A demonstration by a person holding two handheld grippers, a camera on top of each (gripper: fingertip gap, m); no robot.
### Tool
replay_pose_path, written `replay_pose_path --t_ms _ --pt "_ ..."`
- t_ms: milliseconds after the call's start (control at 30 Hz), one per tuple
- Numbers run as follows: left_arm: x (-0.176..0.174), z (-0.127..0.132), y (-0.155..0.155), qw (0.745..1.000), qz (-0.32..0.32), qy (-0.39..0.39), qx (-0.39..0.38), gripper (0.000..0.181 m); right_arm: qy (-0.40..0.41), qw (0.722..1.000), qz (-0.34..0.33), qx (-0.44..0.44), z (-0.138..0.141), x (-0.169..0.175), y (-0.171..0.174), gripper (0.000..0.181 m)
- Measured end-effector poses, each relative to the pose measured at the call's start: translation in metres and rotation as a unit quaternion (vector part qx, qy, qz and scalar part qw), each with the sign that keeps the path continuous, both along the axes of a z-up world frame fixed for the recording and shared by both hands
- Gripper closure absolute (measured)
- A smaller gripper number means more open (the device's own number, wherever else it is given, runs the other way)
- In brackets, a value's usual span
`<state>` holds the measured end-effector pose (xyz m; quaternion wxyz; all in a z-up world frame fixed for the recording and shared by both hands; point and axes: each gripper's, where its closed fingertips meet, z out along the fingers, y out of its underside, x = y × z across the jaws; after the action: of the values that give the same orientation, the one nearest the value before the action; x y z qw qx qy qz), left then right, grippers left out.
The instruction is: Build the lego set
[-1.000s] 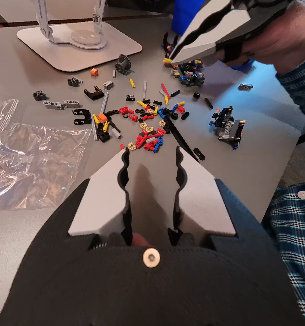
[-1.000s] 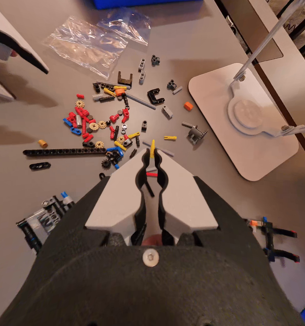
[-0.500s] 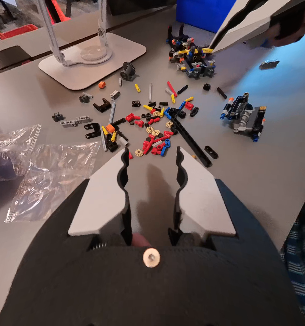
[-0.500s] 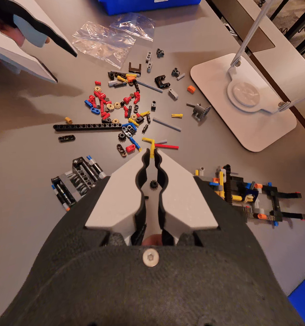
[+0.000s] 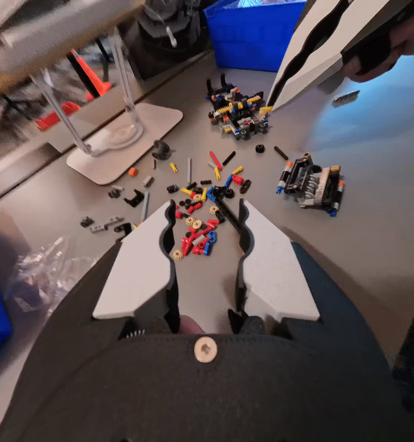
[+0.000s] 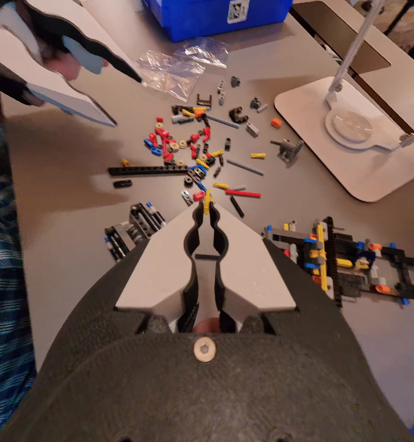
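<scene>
The grey bench holds everything. A white stand base and a blue bin sit at the far side. The big lego frame lies just right of the right gripper. A smaller built block sits apart from it. Loose little pieces are spread in the middle.

The right gripper's fingers are pressed on a small yellow pin, which sticks out past the tips. In the left view, the pin is right beside the frame's edge.

The left gripper hangs over the pile with fingers spread wide, holding nothing.

The pin is tiny and held only at the tips, so it could twist or pop out. A push on the frame could make it slide, since nothing holds it down.
</scene>
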<state>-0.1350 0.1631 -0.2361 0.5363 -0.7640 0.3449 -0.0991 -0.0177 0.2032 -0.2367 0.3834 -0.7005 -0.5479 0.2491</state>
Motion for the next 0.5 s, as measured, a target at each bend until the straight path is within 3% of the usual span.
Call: replay_pose_path --t_ms 33,267,500 --pt "0.002 0.005 0.002 1.000 0.000 0.016 0.022 0.129 0.011 1.000 0.014 -0.012 0.003 -0.006 -0.005 0.179" --pt "0.029 0.035 0.004 0.973 -0.056 0.148 0.165 0.131 0.033 0.990 0.122 -0.069 0.019 -0.043 -0.030 0.179" --pt "0.046 0.034 0.004 0.932 -0.116 0.249 0.238 0.145 0.006 0.975 0.191 -0.111 0.022 -0.062 -0.043 0.179"
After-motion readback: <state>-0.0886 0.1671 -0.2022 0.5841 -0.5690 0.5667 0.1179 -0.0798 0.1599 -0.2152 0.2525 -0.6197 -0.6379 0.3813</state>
